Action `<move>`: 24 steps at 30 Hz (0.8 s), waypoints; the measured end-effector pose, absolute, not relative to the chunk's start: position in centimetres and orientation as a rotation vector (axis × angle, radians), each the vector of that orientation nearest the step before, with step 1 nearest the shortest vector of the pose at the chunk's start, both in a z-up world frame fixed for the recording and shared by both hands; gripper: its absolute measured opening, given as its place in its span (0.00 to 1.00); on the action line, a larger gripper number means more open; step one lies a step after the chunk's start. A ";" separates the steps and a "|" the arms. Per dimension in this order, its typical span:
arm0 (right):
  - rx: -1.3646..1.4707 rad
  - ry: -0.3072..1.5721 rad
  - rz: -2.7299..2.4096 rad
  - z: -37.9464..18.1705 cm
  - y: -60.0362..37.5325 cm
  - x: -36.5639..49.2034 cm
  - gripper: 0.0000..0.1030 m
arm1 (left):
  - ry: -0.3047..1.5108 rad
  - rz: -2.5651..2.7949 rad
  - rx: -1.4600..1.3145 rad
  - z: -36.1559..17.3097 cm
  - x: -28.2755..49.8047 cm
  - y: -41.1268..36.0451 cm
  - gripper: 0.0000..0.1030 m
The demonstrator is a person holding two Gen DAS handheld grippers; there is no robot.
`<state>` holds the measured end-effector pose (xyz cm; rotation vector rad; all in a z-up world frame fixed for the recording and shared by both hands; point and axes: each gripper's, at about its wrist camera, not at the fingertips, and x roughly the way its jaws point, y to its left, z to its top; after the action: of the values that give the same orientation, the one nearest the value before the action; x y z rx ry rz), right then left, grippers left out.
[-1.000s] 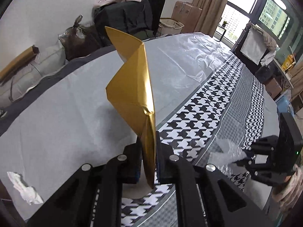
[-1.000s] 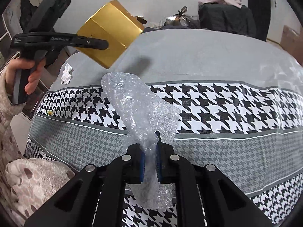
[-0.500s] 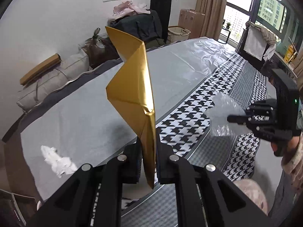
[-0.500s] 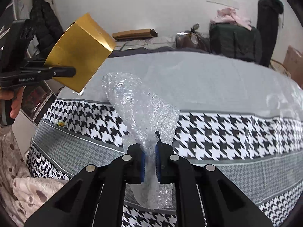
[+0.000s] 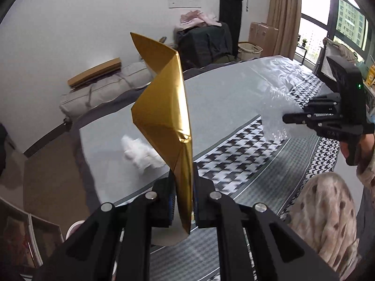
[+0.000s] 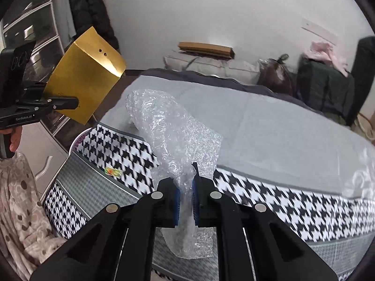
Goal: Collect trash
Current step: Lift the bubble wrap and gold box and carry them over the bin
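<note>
My left gripper [image 5: 184, 196] is shut on a folded gold paper bag [image 5: 164, 112] and holds it upright in the air beside the bed. It also shows in the right wrist view [image 6: 70, 104] with the gold bag [image 6: 84, 79]. My right gripper [image 6: 186, 201] is shut on a crumpled sheet of clear bubble wrap [image 6: 173, 135], lifted above the bed. It also shows in the left wrist view [image 5: 288, 118] with the bubble wrap [image 5: 276, 112]. A white crumpled tissue [image 5: 140, 151] lies on the grey bedspread. A small colourful wrapper [image 6: 112, 171] lies on the houndstooth band.
The bed [image 6: 269, 121] has a grey cover with houndstooth bands near its foot. A pale round rim [image 6: 77, 140] shows below the bed's left corner. Drawers [image 6: 35, 30] stand at the left. Bags and a dark suitcase [image 6: 325, 89] line the far wall.
Both grippers have pulled back and swung left off the bed, each keeping its load. The tissue now sits nearer the middle of the left wrist view.
</note>
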<state>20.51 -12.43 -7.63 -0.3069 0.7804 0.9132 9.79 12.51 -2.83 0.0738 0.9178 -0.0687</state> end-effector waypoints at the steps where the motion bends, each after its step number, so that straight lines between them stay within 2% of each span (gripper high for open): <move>1: -0.312 0.780 0.924 -7.6 -11.5 20.2 0.07 | 0.915 -0.059 0.067 -2.8 9.1 13.4 0.11; 10: -0.387 0.775 1.045 -6.5 -2.2 17.0 0.07 | 0.898 0.042 0.026 -2.4 3.2 22.1 0.11; 24: -0.501 0.768 1.234 -6.9 13.6 11.6 0.07 | 0.967 0.189 -0.051 -6.0 -4.0 35.5 0.11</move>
<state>11.56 13.59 -6.86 -0.5012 0.7679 1.2339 -3.98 35.46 -5.96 -0.0509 0.9666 0.1885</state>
